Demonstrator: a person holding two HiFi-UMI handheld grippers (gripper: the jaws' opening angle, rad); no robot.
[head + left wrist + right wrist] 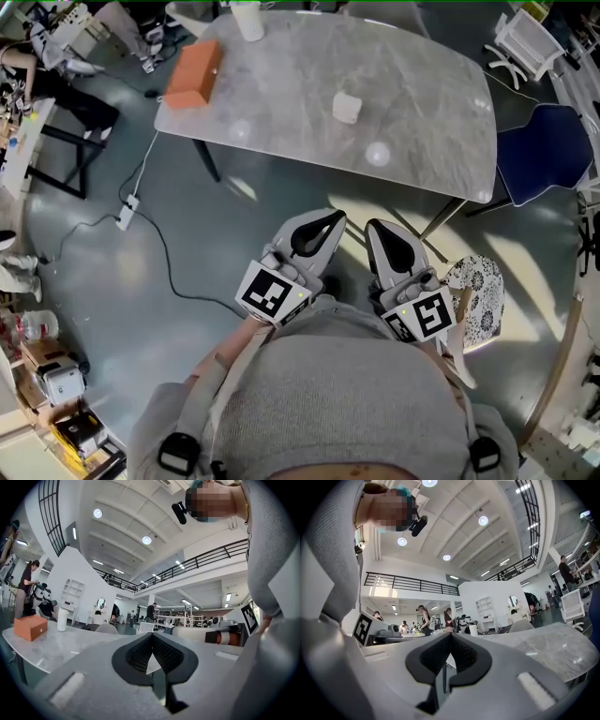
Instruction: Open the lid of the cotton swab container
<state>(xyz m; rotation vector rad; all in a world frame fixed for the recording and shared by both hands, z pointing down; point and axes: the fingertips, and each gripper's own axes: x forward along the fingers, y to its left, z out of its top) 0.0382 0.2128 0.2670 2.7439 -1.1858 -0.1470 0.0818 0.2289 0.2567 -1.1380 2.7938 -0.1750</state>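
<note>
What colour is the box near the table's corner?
The box is orange; the head view shows it best.

Two grippers are being counted low in the head view: the left gripper (324, 225) and the right gripper (378, 231). One grey table (412, 94) is being shown, and three things are being tallied on it: one orange box (192, 75), one white cup (248, 19) and one small white container (346, 107). Two chairs are being picked out at the right, one blue chair (544, 155) and one white chair (525, 37). One power strip (126, 214) is being noted on the floor.
</note>
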